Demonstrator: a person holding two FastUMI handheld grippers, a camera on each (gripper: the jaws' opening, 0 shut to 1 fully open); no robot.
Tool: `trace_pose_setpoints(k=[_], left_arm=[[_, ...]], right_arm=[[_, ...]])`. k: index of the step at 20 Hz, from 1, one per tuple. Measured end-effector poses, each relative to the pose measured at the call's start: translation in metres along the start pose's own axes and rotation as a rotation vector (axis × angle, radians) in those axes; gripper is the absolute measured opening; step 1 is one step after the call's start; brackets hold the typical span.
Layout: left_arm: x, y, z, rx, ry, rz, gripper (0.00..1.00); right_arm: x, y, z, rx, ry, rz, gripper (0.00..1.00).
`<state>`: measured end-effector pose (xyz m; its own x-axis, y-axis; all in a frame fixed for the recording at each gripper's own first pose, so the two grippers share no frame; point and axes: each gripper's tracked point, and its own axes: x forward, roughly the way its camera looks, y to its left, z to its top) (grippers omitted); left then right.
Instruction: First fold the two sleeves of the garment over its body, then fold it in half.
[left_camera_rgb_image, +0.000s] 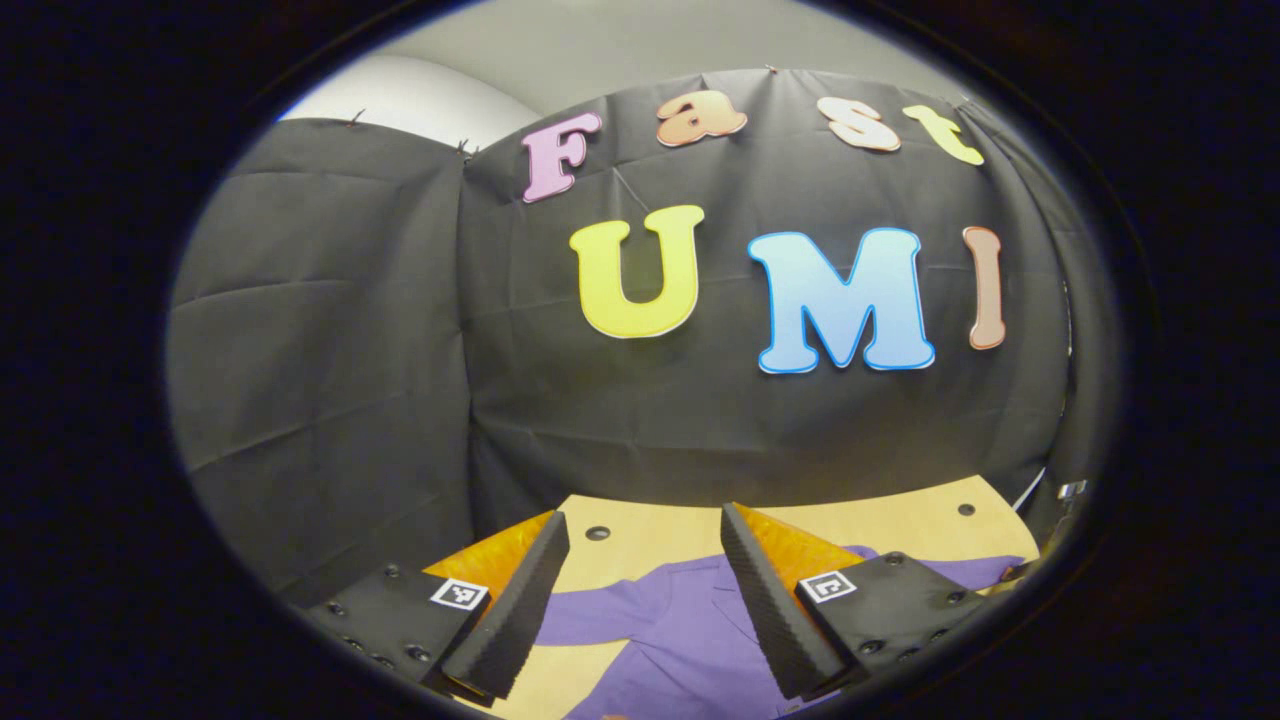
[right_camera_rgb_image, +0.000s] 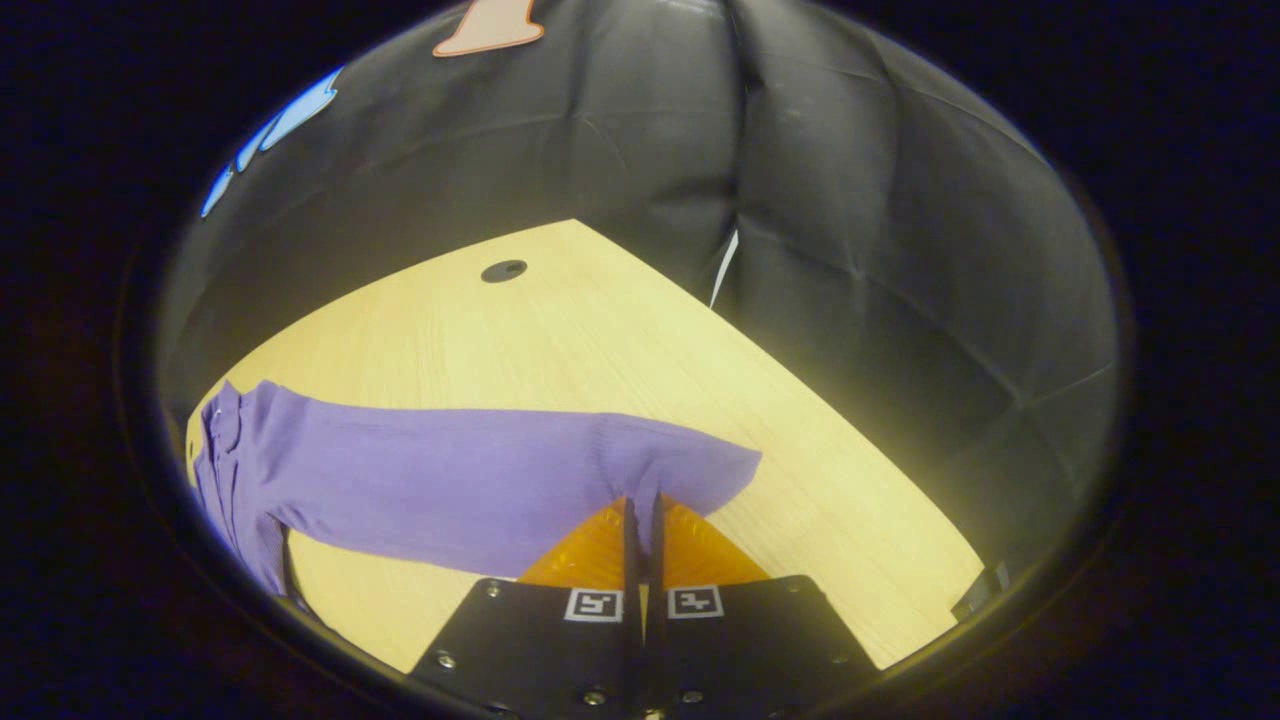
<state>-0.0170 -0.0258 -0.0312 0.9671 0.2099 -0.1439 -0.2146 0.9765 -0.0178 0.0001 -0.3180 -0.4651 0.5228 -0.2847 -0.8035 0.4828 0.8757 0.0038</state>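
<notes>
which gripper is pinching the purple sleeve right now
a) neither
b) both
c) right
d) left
c: in the right gripper view the right gripper has its fingers closed together on the edge of the purple sleeve near the cuff, while in the left gripper view the left gripper is wide open above the garment with nothing between its fingers.

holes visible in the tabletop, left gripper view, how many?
2: one hole between the left gripper fingers, near the wall; one hole at far right. The garment may hide others.
</notes>
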Motion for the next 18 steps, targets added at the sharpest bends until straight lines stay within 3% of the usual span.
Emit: trace_pose_setpoints(k=[8, 18], left_arm=[[0.006, 0.019, -0.009, -0.004, 0.010, 0.005, 0.99], [0.016, 0.079, -0.030, -0.017, 0.032, 0.026, 0.99]], right_arm=[[-0.041, 0.039, 0.045, 0.007, -0.085, 0.096, 0.02], [-0.101, 0.186, 0.059, -0.057, -0.157, 0.284, 0.01]])
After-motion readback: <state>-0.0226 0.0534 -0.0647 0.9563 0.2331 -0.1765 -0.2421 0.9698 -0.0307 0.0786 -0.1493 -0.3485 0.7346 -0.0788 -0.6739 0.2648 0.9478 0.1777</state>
